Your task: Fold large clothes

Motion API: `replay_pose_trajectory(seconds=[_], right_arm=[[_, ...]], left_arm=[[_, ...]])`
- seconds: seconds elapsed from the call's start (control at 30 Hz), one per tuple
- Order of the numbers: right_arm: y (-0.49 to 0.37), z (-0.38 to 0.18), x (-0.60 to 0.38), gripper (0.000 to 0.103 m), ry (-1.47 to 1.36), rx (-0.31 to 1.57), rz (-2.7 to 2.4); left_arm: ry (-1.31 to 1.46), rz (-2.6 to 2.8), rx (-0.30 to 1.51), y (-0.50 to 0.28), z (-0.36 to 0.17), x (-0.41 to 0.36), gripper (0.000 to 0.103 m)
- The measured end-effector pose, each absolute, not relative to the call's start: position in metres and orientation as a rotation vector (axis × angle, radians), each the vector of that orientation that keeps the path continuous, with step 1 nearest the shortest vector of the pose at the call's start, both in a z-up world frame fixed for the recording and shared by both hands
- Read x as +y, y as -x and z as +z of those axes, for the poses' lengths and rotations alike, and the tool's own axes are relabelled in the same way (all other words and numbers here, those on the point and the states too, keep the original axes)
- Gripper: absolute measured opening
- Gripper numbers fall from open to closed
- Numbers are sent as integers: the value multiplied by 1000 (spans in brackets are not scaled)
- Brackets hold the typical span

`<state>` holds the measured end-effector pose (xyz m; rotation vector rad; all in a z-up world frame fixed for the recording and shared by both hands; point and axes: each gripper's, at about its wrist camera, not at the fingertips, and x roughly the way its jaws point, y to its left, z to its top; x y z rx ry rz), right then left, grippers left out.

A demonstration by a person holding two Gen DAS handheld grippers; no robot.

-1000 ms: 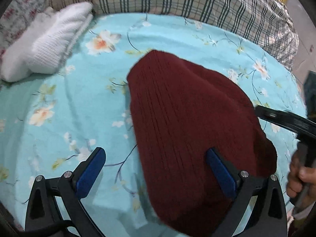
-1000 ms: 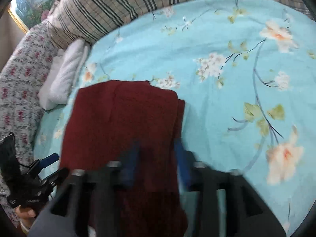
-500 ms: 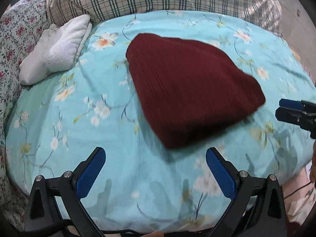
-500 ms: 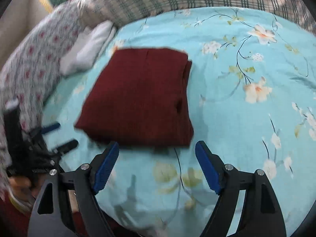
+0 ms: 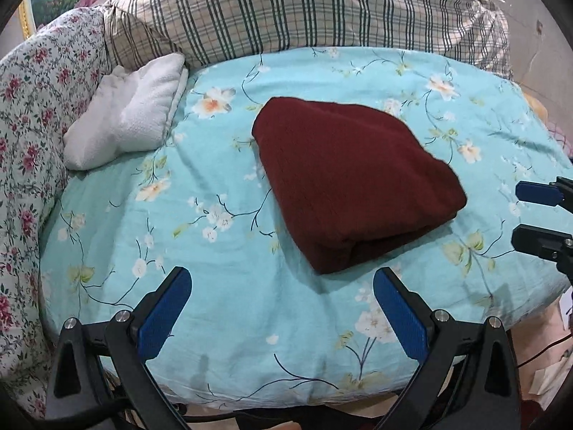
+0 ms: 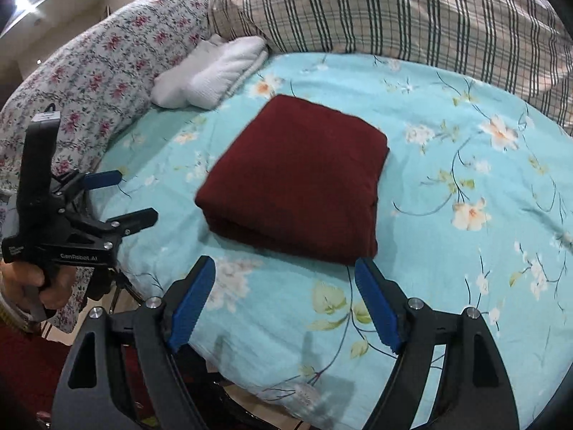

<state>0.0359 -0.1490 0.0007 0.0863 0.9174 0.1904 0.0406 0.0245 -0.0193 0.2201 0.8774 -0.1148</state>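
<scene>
A dark red knit sweater [image 5: 351, 179] [image 6: 297, 179] lies folded into a thick rectangle in the middle of the teal floral bed sheet [image 5: 215, 322]. My left gripper [image 5: 281, 286] [image 6: 138, 195] hangs open above the sheet, short of the sweater's near corner, with nothing between its blue pads. My right gripper [image 6: 284, 268] [image 5: 517, 215] is open too and sits just before the sweater's near edge, clear of the fabric. A hand [image 6: 43, 286] holds the left gripper's grip.
A folded white knit garment [image 5: 129, 129] [image 6: 211, 71] lies at the back left against a floral pillow [image 5: 28, 107]. A plaid quilt [image 5: 304, 10] [image 6: 412, 10] is bunched along the far side. The bed's near edge runs under both grippers.
Both grippers have drawn back and up from the sweater, which now lies farther off. The right gripper's jaws have spread wider. The sweater stays folded on the sheet.
</scene>
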Motion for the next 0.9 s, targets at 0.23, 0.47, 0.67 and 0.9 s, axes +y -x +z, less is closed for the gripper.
replay_pose_trajectory(seconds=[0.23, 0.47, 0.67, 0.9], right_arm=[[-39, 9, -146, 81, -94, 901, 209], [-45, -1, -156, 81, -139, 926, 188], [-51, -5, -164, 81, -142, 945, 172], [-59, -3, -171, 81, -155, 950, 161]], left_arm=[[-224, -100, 852, -37, -5, 22, 102], [-207, -75, 876, -48, -9, 22, 102], [-212, -76, 890, -58, -14, 17, 102], [-213, -88, 876, -63, -9, 12, 102]])
